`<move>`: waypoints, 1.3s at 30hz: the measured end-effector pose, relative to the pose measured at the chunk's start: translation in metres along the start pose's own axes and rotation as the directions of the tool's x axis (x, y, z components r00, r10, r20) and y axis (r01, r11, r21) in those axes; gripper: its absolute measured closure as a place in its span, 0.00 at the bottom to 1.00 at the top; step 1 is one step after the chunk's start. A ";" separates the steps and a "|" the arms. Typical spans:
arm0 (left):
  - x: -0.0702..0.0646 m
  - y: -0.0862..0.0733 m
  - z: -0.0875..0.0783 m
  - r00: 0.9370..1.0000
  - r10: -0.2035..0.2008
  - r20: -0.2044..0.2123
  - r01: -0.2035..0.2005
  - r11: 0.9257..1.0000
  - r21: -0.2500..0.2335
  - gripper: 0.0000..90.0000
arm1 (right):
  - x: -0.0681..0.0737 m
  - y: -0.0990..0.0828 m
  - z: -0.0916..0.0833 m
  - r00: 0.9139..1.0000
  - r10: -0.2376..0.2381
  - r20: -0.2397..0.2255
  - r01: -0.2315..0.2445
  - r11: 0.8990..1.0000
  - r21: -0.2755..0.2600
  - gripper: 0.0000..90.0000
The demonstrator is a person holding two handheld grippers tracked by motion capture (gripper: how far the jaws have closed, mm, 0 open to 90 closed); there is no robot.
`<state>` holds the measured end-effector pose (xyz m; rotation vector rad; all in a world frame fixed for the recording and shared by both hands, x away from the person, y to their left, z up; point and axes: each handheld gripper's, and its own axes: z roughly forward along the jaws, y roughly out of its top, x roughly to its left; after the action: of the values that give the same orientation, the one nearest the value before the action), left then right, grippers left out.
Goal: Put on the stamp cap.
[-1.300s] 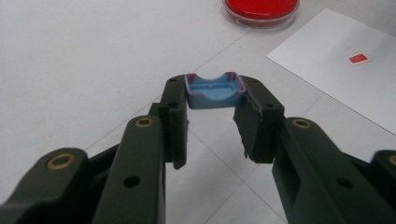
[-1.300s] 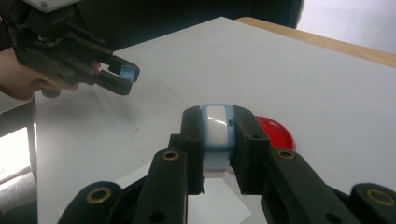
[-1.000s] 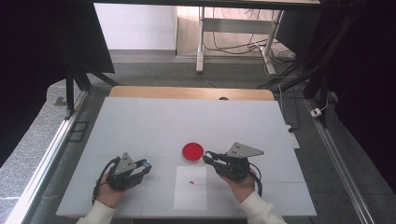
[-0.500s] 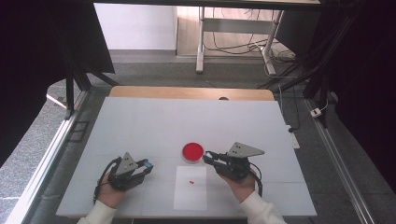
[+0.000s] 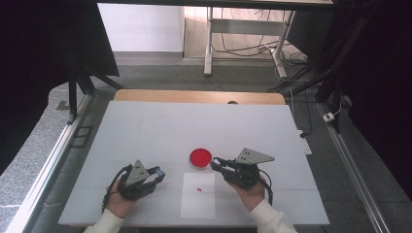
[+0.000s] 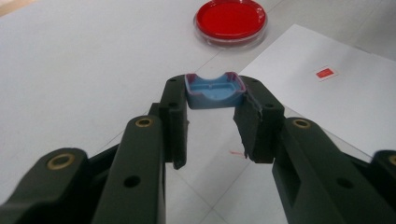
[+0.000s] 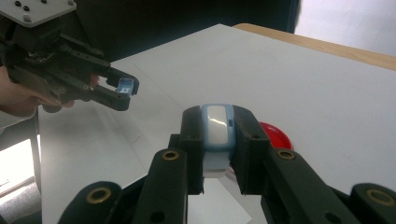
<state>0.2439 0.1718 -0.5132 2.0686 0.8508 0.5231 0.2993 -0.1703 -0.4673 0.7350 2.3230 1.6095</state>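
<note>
A small blue cap-like piece point(image 6: 215, 90) is pinched between the tips of the left hand-held gripper point(image 5: 154, 173), its hollow side turned up and back toward the hand, so that the open face is kept clear of the pads. In the right hand-held gripper point(image 5: 217, 163) a blue-and-white part point(image 7: 217, 126) is clamped between the jaws, the white face being presented upward. Both pairs of jaws are closed onto their pieces rather than fully together. The two pieces are carried above the tabletop point(image 5: 145, 131) toward its near edge, the left nearer the left corner and the right close to the middle, well apart from one another; it is judged that they are held so in order to be brought together as matching halves. Between them a white sheet point(image 5: 198, 194) bearing a small red mark point(image 5: 198, 189) is laid flat at the near edge, probably as a working or placing spot. A red round dish point(image 5: 200, 158) is set just beyond the sheet, beside the right jaws, within easy reach and untouched.
</note>
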 end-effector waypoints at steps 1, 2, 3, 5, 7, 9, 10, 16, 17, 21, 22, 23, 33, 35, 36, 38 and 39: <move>0.000 0.000 0.000 1.000 -0.001 -0.002 0.001 1.000 -0.001 0.72 | 0.000 0.000 0.000 1.000 0.000 0.000 0.000 1.000 -0.001 0.84; 0.000 0.001 0.001 1.000 -0.001 0.000 0.001 1.000 0.000 0.72 | 0.000 0.000 0.000 1.000 -0.001 0.000 0.001 1.000 -0.002 0.84; 0.000 0.001 0.001 1.000 0.000 0.001 0.000 1.000 0.002 0.72 | 0.000 0.000 0.000 1.000 -0.002 0.000 0.002 1.000 -0.002 0.84; 0.000 0.002 0.002 1.000 -0.001 0.001 0.001 1.000 0.004 0.72 | 0.001 0.001 -0.001 1.000 -0.002 -0.001 0.002 1.000 -0.003 0.84; -0.001 0.003 0.004 1.000 -0.002 0.005 0.002 1.000 0.002 0.72 | 0.001 0.001 -0.001 1.000 -0.002 -0.001 0.002 1.000 -0.004 0.84; -0.002 0.005 0.006 1.000 0.004 0.011 -0.004 1.000 0.002 0.72 | 0.001 0.001 0.000 1.000 -0.001 -0.001 0.001 1.000 -0.005 0.84; -0.003 0.006 0.008 1.000 0.009 0.014 -0.009 1.000 0.003 0.72 | 0.001 0.001 0.000 1.000 0.000 -0.001 0.000 1.000 -0.006 0.84; -0.008 0.012 0.013 0.999 0.027 0.026 -0.027 1.000 0.007 0.72 | 0.002 0.002 0.000 1.000 0.001 0.001 -0.001 1.000 -0.016 0.84; -0.008 0.013 0.014 0.999 0.030 0.030 -0.030 1.000 0.008 0.72 | 0.002 0.002 0.000 1.000 0.001 0.001 -0.001 1.000 -0.016 0.84; -0.011 0.016 0.019 0.999 0.036 0.038 -0.036 0.999 0.011 0.72 | 0.002 0.002 0.000 1.000 0.002 -0.001 -0.002 1.000 -0.017 0.84; -0.012 0.016 0.020 0.998 0.038 0.040 -0.039 0.999 0.010 0.72 | 0.002 0.002 0.000 1.000 0.001 -0.001 -0.001 1.000 -0.016 0.84; -0.012 0.017 0.021 0.998 0.040 0.041 -0.040 0.999 0.011 0.72 | 0.002 0.002 0.000 1.000 0.002 -0.001 -0.002 1.000 -0.017 0.84; -0.017 0.024 0.027 0.997 0.055 0.054 -0.056 0.998 0.009 0.72 | 0.003 0.002 0.001 1.000 0.001 -0.001 -0.001 1.000 -0.019 0.84; -0.018 0.025 0.028 0.997 0.057 0.056 -0.057 0.998 0.009 0.72 | 0.003 0.003 0.001 1.000 -0.001 -0.001 0.001 1.000 -0.021 0.84; -0.018 0.026 0.028 0.997 0.056 0.057 -0.056 0.998 0.008 0.72 | 0.003 0.003 0.001 1.000 -0.001 0.000 0.001 1.000 -0.021 0.84; -0.019 0.027 0.030 0.997 0.057 0.058 -0.058 0.998 0.009 0.72 | 0.003 0.003 0.001 1.000 -0.001 0.000 0.001 1.000 -0.023 0.84; -0.019 0.027 0.030 0.997 0.058 0.059 -0.058 0.998 0.008 0.72 | 0.003 0.003 0.001 1.000 -0.001 0.000 0.001 1.000 -0.023 0.83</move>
<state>0.2598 0.1299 -0.5098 2.1119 0.7620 0.4874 0.2983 -0.1673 -0.4648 0.7290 2.3004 1.6325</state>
